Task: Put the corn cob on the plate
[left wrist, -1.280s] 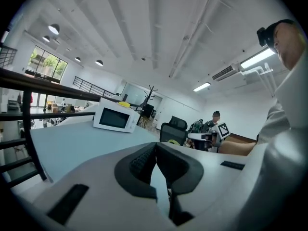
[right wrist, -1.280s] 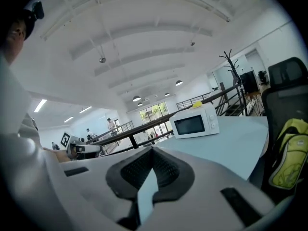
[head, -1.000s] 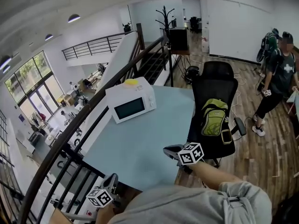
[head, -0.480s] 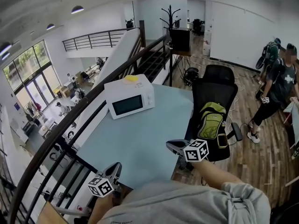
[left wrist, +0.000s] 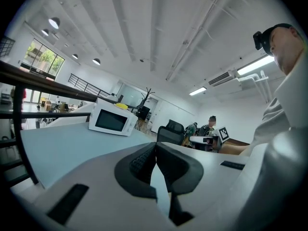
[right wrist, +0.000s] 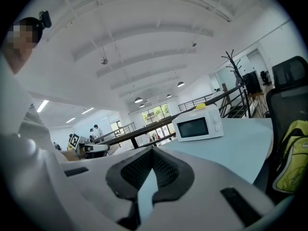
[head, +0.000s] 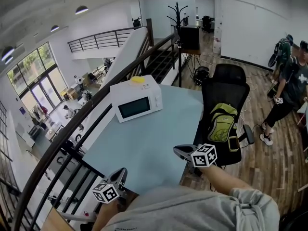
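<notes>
Corn cob [head: 137, 80]: small yellow item lying on top of microwave [head: 137, 105], toward its back edge; detail too small to resolve
Microwave on far part of worktop [head: 149, 148], near left edge, beside railing [head: 91, 129]
Broad open stretch of worktop between microwave and tools
Chair [head: 226, 81] with green backpack [head: 222, 121] against right edge
Left tool [head: 121, 173] at near edge, jaws together, gripping nothing
Right tool [head: 179, 151] at near right corner, jaws together, gripping nothing
</notes>
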### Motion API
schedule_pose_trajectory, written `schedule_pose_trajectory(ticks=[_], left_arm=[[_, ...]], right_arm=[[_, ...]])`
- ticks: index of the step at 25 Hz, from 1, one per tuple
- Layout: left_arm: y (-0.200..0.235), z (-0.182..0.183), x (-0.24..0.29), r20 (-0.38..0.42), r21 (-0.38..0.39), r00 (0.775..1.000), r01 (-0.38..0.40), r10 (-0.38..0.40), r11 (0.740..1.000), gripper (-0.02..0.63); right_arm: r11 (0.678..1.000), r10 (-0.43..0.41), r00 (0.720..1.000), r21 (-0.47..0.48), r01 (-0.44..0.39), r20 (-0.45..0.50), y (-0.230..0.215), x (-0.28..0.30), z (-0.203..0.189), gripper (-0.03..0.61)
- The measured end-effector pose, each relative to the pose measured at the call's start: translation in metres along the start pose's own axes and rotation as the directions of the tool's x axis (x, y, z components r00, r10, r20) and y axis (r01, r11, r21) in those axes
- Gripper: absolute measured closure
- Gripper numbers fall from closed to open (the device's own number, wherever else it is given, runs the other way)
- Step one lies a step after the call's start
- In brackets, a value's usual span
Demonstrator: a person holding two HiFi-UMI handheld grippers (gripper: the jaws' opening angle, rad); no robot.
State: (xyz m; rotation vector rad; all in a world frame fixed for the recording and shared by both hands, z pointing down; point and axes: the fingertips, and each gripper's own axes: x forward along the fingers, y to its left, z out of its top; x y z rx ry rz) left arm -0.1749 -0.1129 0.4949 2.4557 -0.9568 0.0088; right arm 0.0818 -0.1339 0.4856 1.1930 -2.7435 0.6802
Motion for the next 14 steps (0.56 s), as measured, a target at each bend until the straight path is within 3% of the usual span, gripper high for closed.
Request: schedule_pose_trajectory(ticks=[14], left_arm=[[0.0060,-0.0095,0.0087,-0.010,-0.028,1.000,-0.002,0.002,1.000,0.595]], right_arm=[[1.000,0.021,1.000,-0.006,-0.021,-0.017,-0.0046,0.0104,-0.0038,0.563]])
